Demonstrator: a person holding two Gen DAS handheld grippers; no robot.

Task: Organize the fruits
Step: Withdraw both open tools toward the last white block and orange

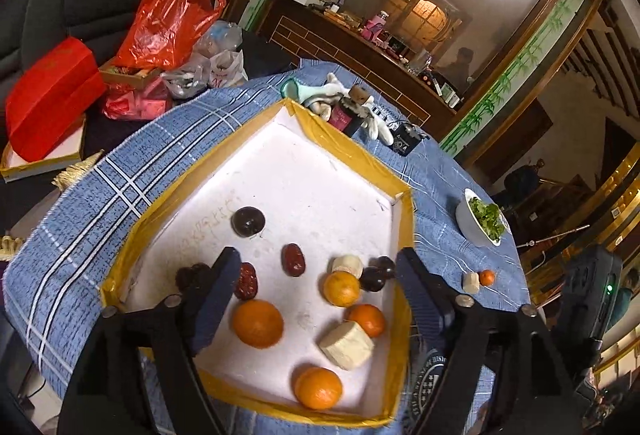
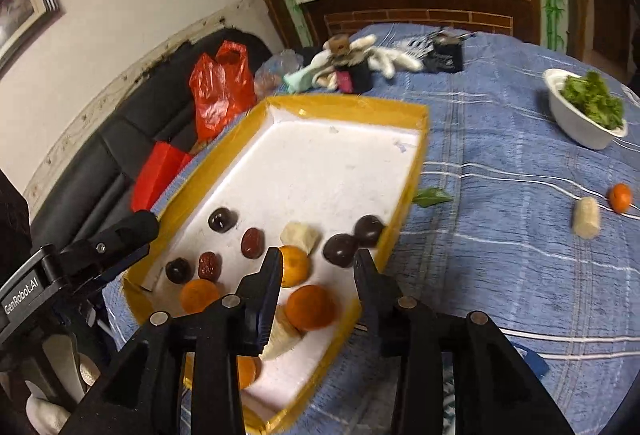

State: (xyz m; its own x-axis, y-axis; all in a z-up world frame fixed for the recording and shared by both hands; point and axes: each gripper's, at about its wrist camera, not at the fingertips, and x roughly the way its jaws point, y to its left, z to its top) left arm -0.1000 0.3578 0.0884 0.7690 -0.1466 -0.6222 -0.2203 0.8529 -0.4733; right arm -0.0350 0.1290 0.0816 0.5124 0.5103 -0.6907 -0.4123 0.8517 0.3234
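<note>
I see a white tray (image 1: 340,155) with yellow tape on its rim. In it lie four oranges (image 1: 258,323), three dark round fruits (image 1: 248,221), two wrinkly red dates (image 1: 293,259) and two pale cut chunks (image 1: 346,345). Out on the blue cloth, a small orange (image 2: 620,198) sits just beside another pale chunk (image 2: 586,217).
</note>
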